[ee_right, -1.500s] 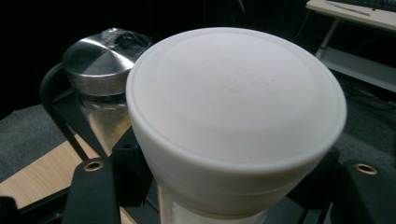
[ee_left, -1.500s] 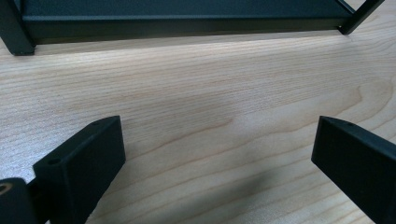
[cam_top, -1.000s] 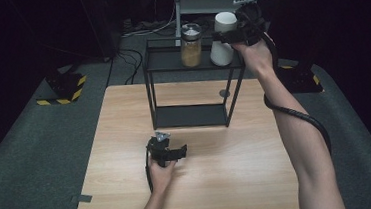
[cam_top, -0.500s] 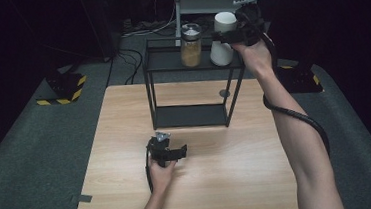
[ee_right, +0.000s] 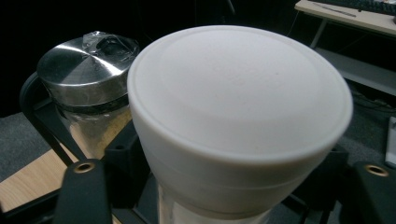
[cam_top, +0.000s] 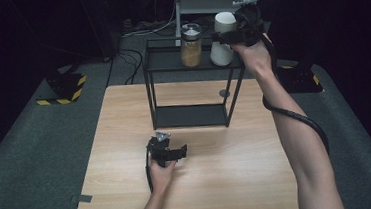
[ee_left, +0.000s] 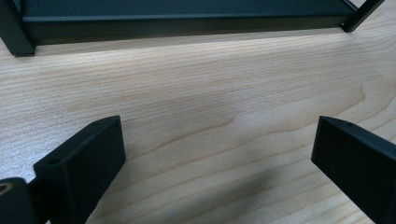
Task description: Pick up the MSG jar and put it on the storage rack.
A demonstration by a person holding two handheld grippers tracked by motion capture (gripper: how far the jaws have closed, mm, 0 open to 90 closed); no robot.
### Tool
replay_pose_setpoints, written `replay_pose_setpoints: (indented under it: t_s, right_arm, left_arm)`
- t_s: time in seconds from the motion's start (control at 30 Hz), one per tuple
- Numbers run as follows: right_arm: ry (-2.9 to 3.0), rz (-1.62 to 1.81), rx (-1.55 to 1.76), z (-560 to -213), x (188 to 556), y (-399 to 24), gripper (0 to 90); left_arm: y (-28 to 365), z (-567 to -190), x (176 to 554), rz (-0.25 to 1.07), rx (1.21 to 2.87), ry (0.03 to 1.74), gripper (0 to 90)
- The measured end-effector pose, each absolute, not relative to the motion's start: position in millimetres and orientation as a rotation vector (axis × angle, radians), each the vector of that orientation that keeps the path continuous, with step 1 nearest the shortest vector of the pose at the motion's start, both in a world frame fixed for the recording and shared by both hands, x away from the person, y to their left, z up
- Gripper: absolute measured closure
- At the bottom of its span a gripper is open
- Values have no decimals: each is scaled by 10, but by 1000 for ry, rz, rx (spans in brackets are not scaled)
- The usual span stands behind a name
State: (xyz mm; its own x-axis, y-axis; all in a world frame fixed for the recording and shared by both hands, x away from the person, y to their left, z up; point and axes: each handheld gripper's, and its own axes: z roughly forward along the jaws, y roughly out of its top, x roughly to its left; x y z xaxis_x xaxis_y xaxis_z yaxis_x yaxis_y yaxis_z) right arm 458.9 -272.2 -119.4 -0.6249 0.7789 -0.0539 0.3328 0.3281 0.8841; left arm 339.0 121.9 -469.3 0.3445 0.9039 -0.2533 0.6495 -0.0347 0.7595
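At the top right of the high view, the right gripper (cam_top: 232, 34) has its jaws around the white jar (cam_top: 223, 44) on the black shelf (cam_top: 170, 60). They have just been opening, so I think it is letting go. Next it should pull back without tipping the jar. The right gripper view shows the steel lid (ee_right: 81, 70) of the glass jar (cam_top: 191, 46) close beside. The left gripper (ee_left: 215, 163) rests low on the table (ee_left: 196, 93), jaws wide and empty.

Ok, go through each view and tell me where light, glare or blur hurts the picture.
High view: the table is well lit, the surroundings nearly black. Left gripper view: sharp wood grain, a soft shadow near the bottom. Right gripper view: the white jar lid is very close and softly focused, the steel lid shows glare, the background is dark.
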Motion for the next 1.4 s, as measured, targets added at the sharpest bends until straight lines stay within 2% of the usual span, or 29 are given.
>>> replay_pose_setpoints:
  t_s: [0.47,1.0,1.4]
  right_arm:
    - [2084,1252,939,-1232,4457,-2760,157]
    - [2052,1306,883,-1392,4203,-3080,153]
    - [2025,1366,862,-1694,3907,-3505,156]
  left_arm:
    - [1218,-4693,3389,379,1761,1384,30]
    - [1224,-4697,3381,376,1757,1382,36]
    - [1220,-4692,3378,380,1765,1378,37]
